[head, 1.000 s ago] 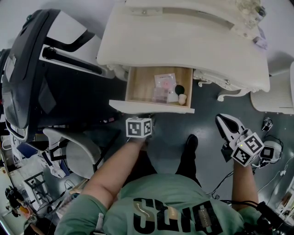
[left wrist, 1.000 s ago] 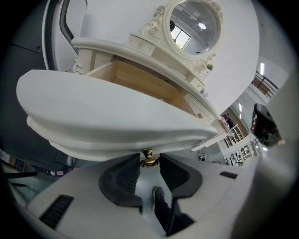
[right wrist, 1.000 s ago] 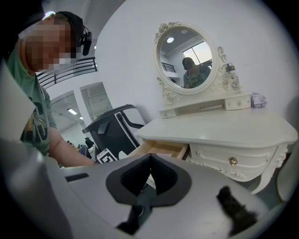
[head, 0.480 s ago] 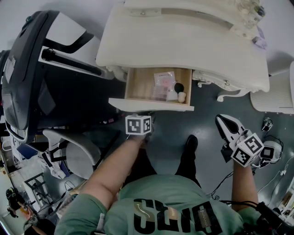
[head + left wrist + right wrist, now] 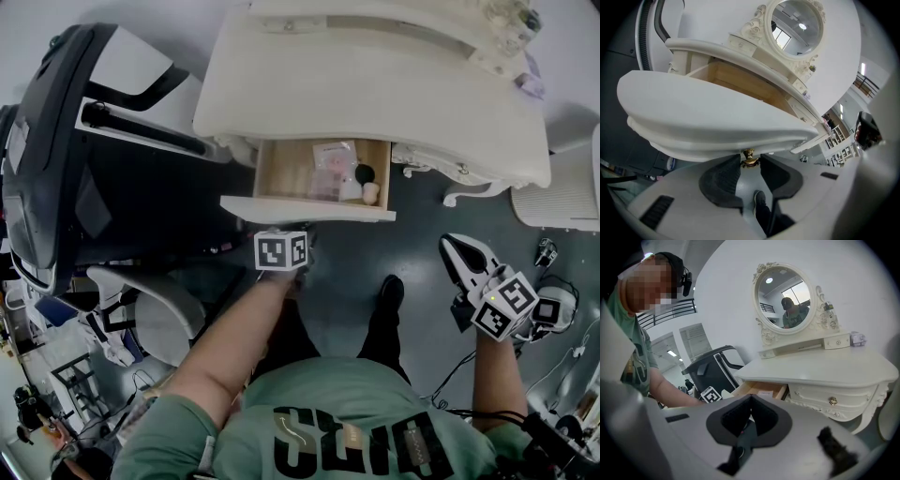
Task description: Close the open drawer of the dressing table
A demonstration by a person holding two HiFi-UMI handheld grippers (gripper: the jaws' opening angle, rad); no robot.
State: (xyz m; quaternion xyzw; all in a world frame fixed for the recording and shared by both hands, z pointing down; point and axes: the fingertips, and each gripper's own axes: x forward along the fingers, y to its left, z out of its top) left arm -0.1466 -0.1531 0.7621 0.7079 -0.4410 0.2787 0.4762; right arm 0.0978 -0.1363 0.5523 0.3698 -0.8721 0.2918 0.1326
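Observation:
The cream dressing table (image 5: pixel 375 84) has one wooden drawer (image 5: pixel 309 208) partly open, with small cosmetics (image 5: pixel 336 173) inside. In the left gripper view the drawer's white front (image 5: pixel 717 117) fills the frame, and my left gripper (image 5: pixel 750 164) is shut on its brass knob (image 5: pixel 750 158). In the head view only that gripper's marker cube (image 5: pixel 281 251) shows, right below the drawer front. My right gripper (image 5: pixel 461 251) hangs low at the right, well away from the table, shut with nothing in it; its pads (image 5: pixel 740 416) meet at the tips.
A black treadmill (image 5: pixel 56 159) stands left of the table. A white stool (image 5: pixel 159 314) sits at the lower left. The person's shoe (image 5: pixel 391 289) is on the grey floor below the drawer. Cables and gear (image 5: pixel 553 309) lie at the right, beside a white chair (image 5: pixel 562 192).
The drawer has slid further into the table, showing less of its inside. My left gripper has followed it slightly toward the table. The right gripper has not moved.

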